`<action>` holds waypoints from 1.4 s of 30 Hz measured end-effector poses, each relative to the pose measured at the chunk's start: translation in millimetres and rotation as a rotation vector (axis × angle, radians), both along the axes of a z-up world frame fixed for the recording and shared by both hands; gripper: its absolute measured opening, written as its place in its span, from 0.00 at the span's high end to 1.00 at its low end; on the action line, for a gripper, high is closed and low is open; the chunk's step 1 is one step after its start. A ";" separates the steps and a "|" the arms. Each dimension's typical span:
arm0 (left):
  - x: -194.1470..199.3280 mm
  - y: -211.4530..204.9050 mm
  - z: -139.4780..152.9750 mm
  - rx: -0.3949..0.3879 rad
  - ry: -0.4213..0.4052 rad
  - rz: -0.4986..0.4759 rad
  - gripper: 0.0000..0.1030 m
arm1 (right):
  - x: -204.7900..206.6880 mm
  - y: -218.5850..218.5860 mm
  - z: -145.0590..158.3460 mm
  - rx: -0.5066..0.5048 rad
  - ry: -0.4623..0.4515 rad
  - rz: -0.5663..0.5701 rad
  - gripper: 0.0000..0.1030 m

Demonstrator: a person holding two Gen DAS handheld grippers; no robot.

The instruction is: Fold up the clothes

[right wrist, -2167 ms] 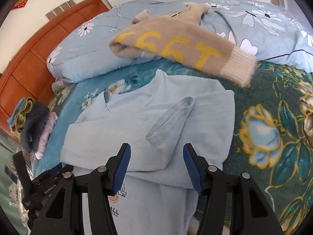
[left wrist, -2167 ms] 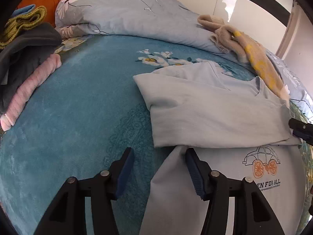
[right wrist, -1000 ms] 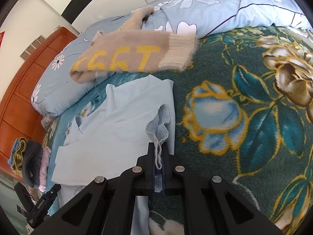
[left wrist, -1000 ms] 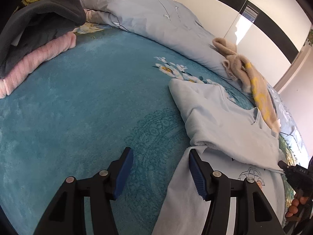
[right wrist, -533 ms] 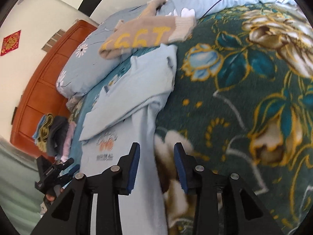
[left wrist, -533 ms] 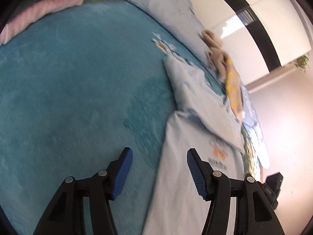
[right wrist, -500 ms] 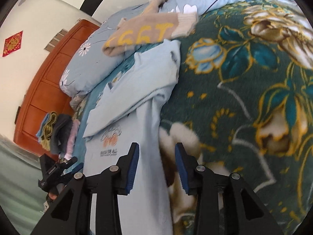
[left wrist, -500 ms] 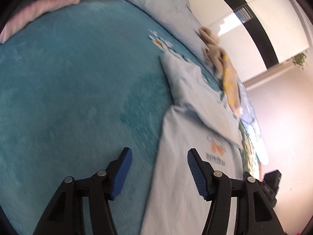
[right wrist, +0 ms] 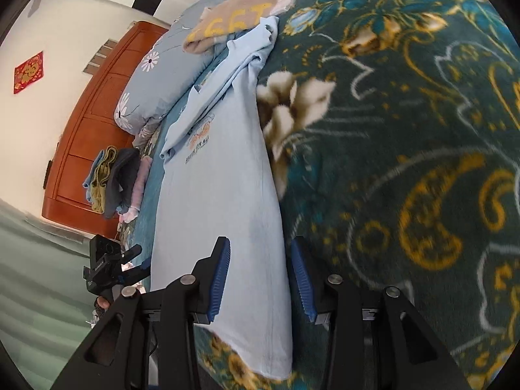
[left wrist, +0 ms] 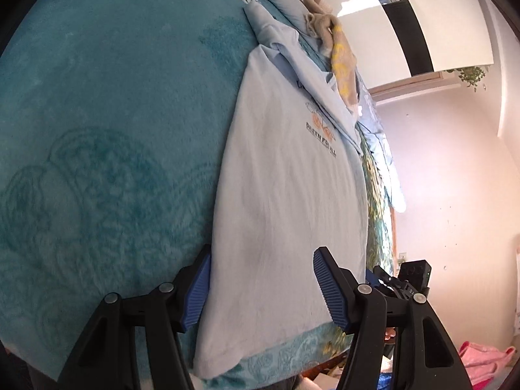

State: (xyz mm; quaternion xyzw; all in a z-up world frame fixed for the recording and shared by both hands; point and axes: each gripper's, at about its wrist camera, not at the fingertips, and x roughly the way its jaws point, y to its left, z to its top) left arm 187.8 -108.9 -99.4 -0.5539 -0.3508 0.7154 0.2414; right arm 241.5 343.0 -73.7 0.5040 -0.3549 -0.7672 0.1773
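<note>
Both tongs, left tongs [left wrist: 261,289] and right tongs [right wrist: 260,279], gape open over light-blue T-shirt [right wrist: 214,195] near hem on bed [left wrist: 97,130]; sleeves folded, next pinch hem corners, fold far.

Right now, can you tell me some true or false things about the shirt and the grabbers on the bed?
1. The shirt is light blue. True.
2. The right gripper is clamped shut on the shirt. False: its jaws stand open, one on each side of the shirt's edge.
3. The left gripper has open jaws. True.
4. The beige sweater lies at the shirt's bottom hem. False: it lies on the bedding past the collar end.
5. The shirt has a print on it. True.
</note>
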 end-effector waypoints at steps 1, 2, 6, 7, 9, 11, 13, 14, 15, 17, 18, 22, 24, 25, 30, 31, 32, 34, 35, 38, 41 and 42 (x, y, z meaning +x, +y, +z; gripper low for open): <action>5.3 1.7 0.9 0.000 0.000 -0.008 0.36 | 6.9 -1.1 -0.7 -0.009 -0.007 0.004 0.61; 9.3 3.0 0.7 0.007 -0.008 -0.014 0.36 | 12.2 -3.6 -2.7 -0.019 -0.019 0.017 0.61; 27.1 2.6 -1.1 0.042 -0.036 -0.008 0.36 | 25.2 -15.0 -2.4 -0.001 -0.033 0.053 0.61; 30.6 2.2 -2.0 0.054 -0.039 -0.005 0.38 | 26.3 -14.2 -3.5 -0.014 -0.032 0.045 0.61; 38.6 0.1 -4.9 0.082 -0.043 0.003 0.38 | 27.6 -11.8 -7.3 -0.050 -0.035 0.023 0.63; 43.0 -3.5 -6.8 0.082 -0.046 0.017 0.50 | 27.2 -11.1 -11.1 -0.056 -0.044 0.008 0.77; 42.0 -6.5 -8.4 0.054 -0.055 0.035 0.64 | 26.2 -9.4 -14.0 -0.064 -0.058 -0.006 0.87; 40.4 -8.0 -9.1 0.032 -0.058 0.041 0.77 | 25.6 -8.5 -15.4 -0.069 -0.066 -0.013 0.90; 38.8 -9.6 -9.7 0.010 -0.061 0.046 0.84 | 26.3 -7.1 -15.2 -0.067 -0.068 -0.016 0.92; 40.6 -10.2 -11.0 -0.027 -0.058 0.051 0.96 | 27.7 -4.4 -14.8 -0.058 -0.073 -0.019 0.93; 43.1 -12.9 -11.2 -0.026 -0.053 0.055 0.96 | 29.4 -1.9 -15.2 -0.052 -0.077 -0.019 0.95; 50.6 -17.2 -8.9 -0.025 -0.035 0.063 0.97 | 34.0 0.5 -14.9 -0.045 -0.079 -0.014 0.97; 48.0 -17.7 -7.9 0.014 -0.026 0.067 0.97 | 33.1 0.6 -14.5 -0.071 -0.078 -0.017 0.97; 44.7 -17.8 -7.1 0.050 -0.017 0.073 0.97 | 31.8 2.6 -12.4 -0.106 -0.066 -0.023 0.97; 21.6 -33.6 26.9 0.173 0.081 0.122 0.97 | 11.1 21.0 21.9 -0.276 0.096 -0.052 0.97; 12.8 -35.5 37.1 0.184 0.110 0.132 0.97 | 4.1 24.0 29.8 -0.304 0.132 -0.055 0.97; 4.0 -37.4 47.3 0.195 0.140 0.142 0.97 | -4.5 26.0 36.7 -0.326 0.163 -0.059 0.97; -18.1 -36.9 66.1 0.179 0.183 0.159 0.97 | -24.2 28.1 50.4 -0.357 0.222 -0.068 0.97; -29.2 -37.4 74.5 0.167 0.199 0.170 0.97 | -35.3 28.2 57.3 -0.365 0.249 -0.071 0.97; -65.7 -40.8 96.1 0.157 0.240 0.203 0.97 | -69.2 32.5 73.7 -0.362 0.310 -0.093 0.97; -100.2 -42.8 107.4 0.151 0.249 0.230 0.97 | -102.1 39.5 86.4 -0.348 0.352 -0.126 0.97; -110.5 -41.0 107.6 0.145 0.240 0.235 0.97 | -112.2 40.3 87.7 -0.344 0.357 -0.135 0.97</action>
